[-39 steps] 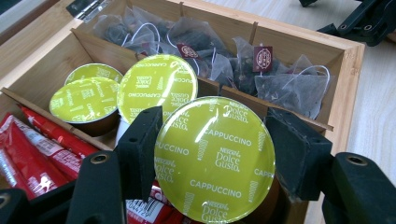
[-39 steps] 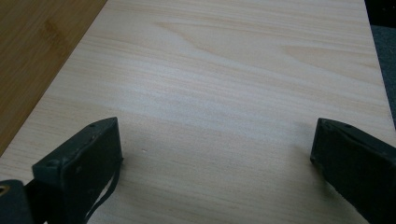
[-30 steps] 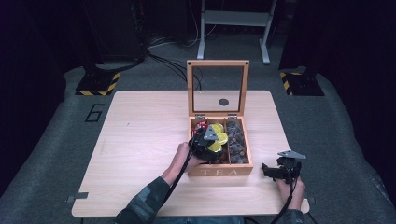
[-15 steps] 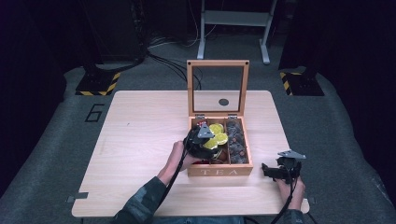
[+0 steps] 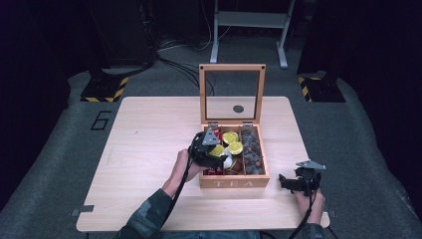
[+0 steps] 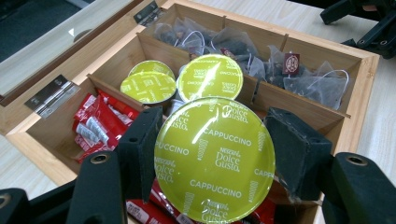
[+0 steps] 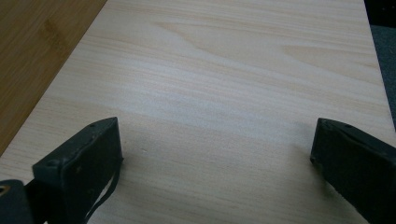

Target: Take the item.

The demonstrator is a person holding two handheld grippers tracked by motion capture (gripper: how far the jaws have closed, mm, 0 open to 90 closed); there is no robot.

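Over tea box (image 5: 234, 180), left gripper (image 6: 212, 154) clamps capsule (image 6: 215, 161).

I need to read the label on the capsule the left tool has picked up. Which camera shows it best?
The left gripper view: the capsule faces the camera between the tool's jaws, its Dolce Gusto Cappuccino lid readable. The high view shows it as a small yellow-green spot at the left tool over the tea box. The right gripper view shows bare table.

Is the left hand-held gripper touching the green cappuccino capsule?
Touching. In the left gripper view, the left hand-held gripper has both black jaws pressed against opposite edges of the cappuccino capsule, holding it above the tea box.
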